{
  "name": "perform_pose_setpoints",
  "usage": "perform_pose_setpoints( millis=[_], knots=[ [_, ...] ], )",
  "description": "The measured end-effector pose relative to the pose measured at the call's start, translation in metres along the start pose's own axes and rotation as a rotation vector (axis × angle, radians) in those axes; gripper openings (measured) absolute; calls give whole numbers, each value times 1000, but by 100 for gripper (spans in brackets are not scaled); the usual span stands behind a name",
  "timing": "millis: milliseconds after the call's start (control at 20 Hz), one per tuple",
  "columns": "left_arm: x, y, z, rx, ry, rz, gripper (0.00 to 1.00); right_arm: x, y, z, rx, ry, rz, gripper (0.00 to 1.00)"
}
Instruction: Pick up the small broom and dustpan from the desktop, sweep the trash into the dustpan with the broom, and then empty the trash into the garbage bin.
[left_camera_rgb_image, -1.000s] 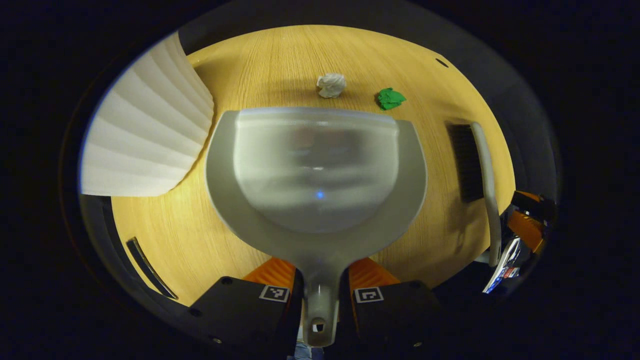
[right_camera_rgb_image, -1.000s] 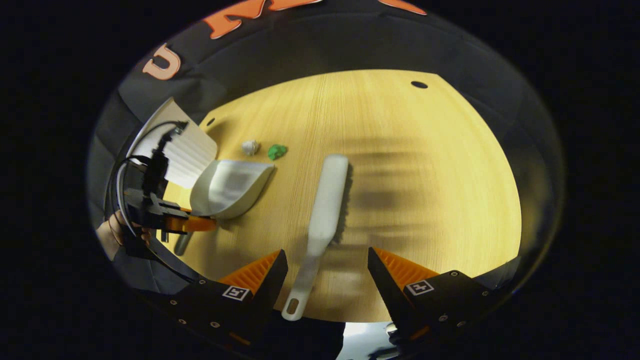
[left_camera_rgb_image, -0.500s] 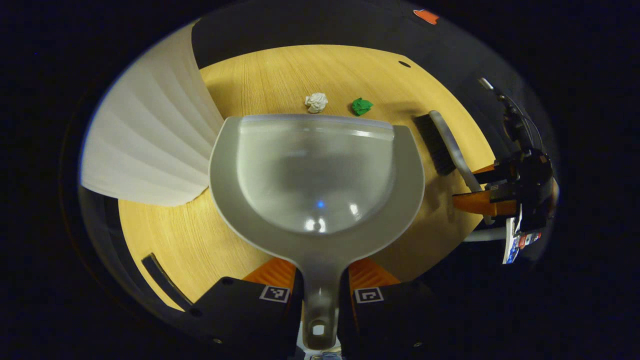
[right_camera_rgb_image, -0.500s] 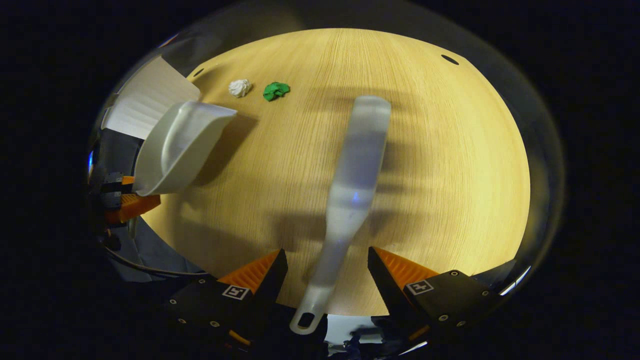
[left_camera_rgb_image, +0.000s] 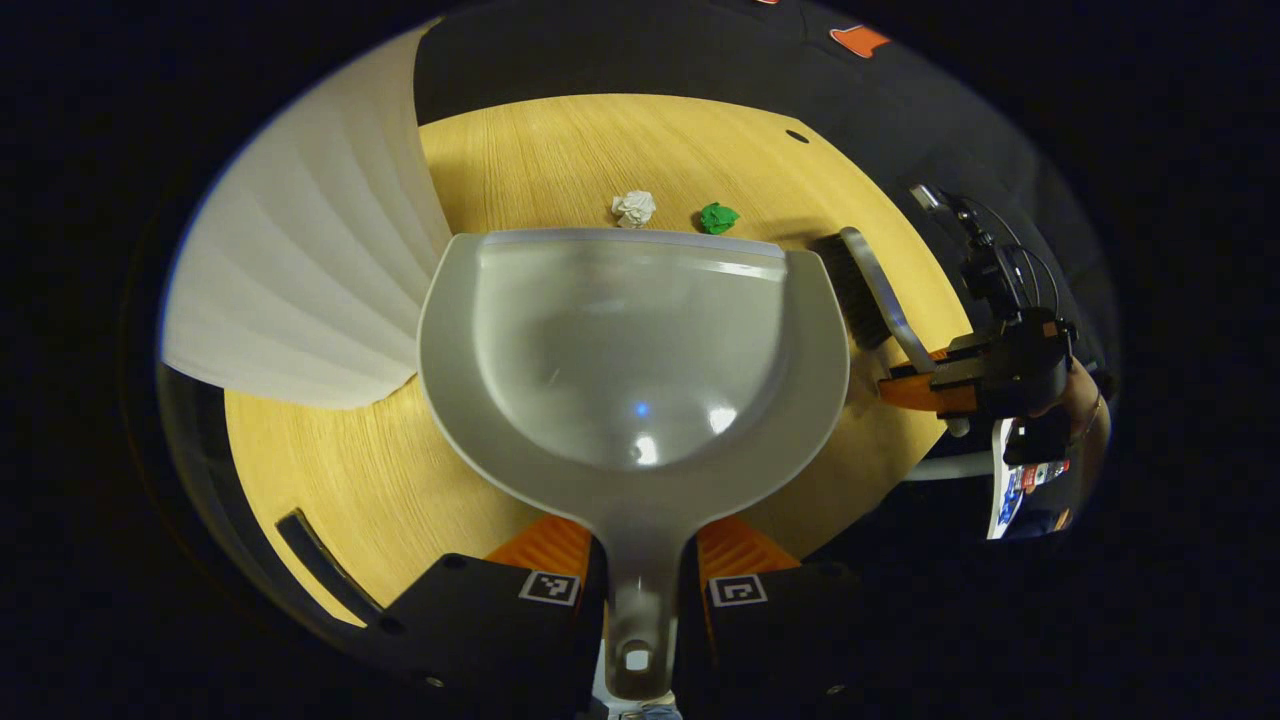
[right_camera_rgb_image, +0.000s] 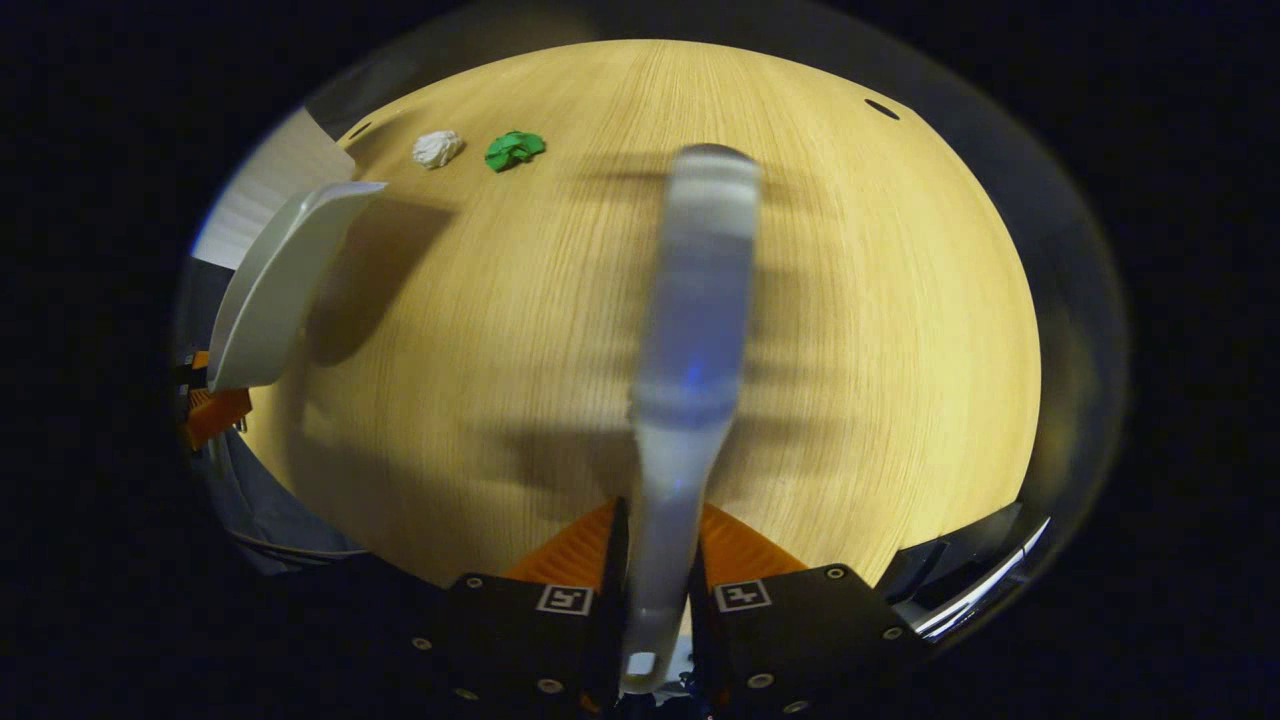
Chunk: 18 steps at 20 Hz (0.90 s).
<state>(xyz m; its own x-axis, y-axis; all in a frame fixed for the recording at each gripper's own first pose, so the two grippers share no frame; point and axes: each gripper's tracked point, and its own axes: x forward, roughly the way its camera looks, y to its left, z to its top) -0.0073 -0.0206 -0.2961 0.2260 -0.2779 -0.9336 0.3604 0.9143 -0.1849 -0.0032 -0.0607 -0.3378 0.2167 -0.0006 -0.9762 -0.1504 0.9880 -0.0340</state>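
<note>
With my left gripper (left_camera_rgb_image: 640, 575) clamped on the dustpan (left_camera_rgb_image: 633, 350) and my right gripper (right_camera_rgb_image: 655, 585) on the broom (right_camera_rgb_image: 692, 330), I feared a hard sweep scattering the paper wads (right_camera_rgb_image: 437, 147).

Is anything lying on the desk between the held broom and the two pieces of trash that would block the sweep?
Nothing visible does. In the right gripper view the broom sits clamped in the right gripper, and bare desk runs from it to the white paper ball and green scrap. The dustpan hangs off to the side.
</note>
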Motion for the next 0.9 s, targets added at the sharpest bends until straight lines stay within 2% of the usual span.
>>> perform_pose_setpoints(
  millis=[50, 100, 250, 300, 450, 650, 900],
  knots=[
    [-1, 1, 1, 11, -4, -1, 33, -2, -4, 1, -23, -6, -18, 15],
    [1, 2, 2, 22, -2, -3, 33, -6, -8, 4, -38, -19, -34, 23],
    [5, 8, 1, 84, -7, 4, 33, -19, -2, 27, -17, -75, 7, 18],
    [2, 12, 2, 122, -8, 13, 33, -26, -9, 36, -33, -101, -7, 17],
    [3, 26, 11, 263, -6, 49, 33, -40, -36, 80, -165, -167, -107, 17],
    [23, 44, 15, 374, 35, 54, 33, -45, -42, 149, -302, -222, -146, 17],
    [40, 55, 12, 455, 106, 33, 33, -21, -40, 218, -500, -186, -196, 17]
  ],
)
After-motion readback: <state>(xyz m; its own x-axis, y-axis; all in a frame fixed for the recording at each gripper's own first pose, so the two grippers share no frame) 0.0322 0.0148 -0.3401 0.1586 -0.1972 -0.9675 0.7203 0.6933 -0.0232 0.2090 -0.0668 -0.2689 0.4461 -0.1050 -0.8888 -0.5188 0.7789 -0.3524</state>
